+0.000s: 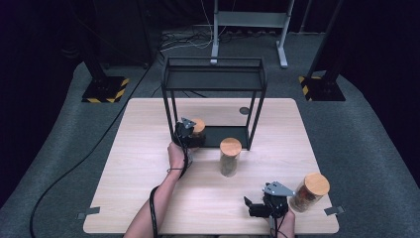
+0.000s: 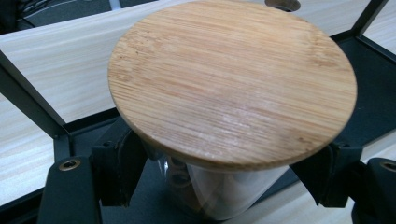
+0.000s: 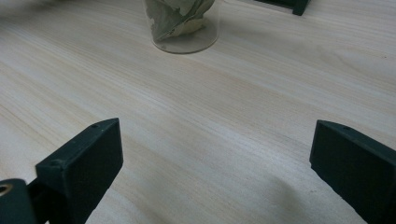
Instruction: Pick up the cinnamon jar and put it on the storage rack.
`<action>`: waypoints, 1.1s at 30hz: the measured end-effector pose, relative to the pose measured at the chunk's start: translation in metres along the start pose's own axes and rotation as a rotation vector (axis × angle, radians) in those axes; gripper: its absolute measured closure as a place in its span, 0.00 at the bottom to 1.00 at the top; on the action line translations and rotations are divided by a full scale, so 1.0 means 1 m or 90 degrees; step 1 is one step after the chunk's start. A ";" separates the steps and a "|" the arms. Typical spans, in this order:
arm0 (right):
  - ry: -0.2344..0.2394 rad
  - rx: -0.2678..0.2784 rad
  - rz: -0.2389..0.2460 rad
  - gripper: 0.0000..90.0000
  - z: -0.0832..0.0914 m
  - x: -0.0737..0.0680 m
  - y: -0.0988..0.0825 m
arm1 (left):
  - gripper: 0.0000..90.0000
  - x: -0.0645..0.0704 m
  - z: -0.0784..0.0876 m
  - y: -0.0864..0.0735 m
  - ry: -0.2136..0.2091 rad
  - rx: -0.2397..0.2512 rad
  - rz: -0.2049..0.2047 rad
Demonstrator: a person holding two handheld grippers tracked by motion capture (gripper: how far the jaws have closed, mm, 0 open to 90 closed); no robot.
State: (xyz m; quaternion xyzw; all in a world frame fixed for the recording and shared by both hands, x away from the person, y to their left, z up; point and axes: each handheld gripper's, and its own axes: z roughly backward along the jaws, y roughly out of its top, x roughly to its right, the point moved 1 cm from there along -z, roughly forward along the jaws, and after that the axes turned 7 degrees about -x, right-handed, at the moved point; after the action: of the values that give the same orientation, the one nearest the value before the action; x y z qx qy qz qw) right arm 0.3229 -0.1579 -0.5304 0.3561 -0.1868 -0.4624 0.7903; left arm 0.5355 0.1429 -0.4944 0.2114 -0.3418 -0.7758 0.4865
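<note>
Presently, the record by view stood as follows.

High view, left gripper: clamped on a lidded jar at the front-left corner of the black rack, on or just above its bottom shelf; which, I could not tell.
High view, right gripper: jaws spread, holding nothing, near the table's front edge.
High view, remaining jars: one stood mid-table before the rack; one stood near the front-right corner.
Left gripper view, jar: both jaws pressed on the glass beneath the bamboo lid.
Right gripper view, right gripper: jaws wide apart over bare wood; the mid-table jar stood ahead.
Progress, judged: first jar at the rack, unreleased; two remained.
</note>
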 end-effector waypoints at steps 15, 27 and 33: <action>0.001 -0.002 0.000 0.02 0.000 0.000 0.000 | 0.27 -0.006 -0.010 0.009 0.009 -0.016 0.012; 0.001 -0.001 0.001 0.02 0.000 0.000 0.000 | 0.27 -0.006 -0.015 0.014 0.013 -0.016 0.024; 0.000 0.000 0.001 0.02 0.000 0.000 0.000 | 0.27 -0.006 -0.015 0.015 0.019 -0.022 0.021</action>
State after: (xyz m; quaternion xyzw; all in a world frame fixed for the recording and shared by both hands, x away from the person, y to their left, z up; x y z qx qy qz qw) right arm 0.3229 -0.1579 -0.5304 0.3558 -0.1866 -0.4619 0.7907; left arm 0.5567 0.1392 -0.4936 0.2089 -0.3248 -0.7702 0.5076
